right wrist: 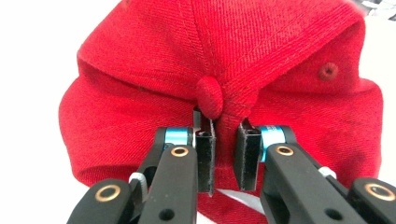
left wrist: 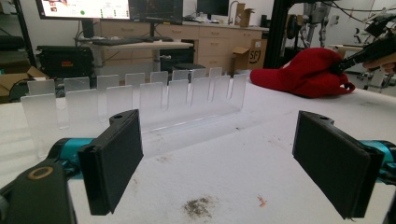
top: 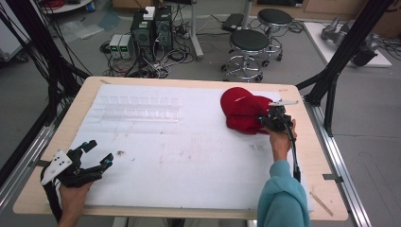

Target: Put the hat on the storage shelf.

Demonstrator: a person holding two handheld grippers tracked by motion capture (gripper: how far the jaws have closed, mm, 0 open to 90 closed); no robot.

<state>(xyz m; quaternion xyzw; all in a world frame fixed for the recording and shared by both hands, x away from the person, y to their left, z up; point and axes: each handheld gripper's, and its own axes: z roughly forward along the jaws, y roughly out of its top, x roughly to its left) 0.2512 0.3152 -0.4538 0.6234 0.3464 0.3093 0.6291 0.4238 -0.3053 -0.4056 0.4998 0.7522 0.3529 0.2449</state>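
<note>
Red cap lies crumpled at the far right of the white surface. A fold of crown fabric beside the top button is pinched in the right gripper, jaws narrow, probably for lifting. Left gripper is rested near-left, jaws wide, nothing between them, facing the clear rack.

red cap: 1 | clear slotted rack: 1 | tools: 2 | stools: 2
</note>
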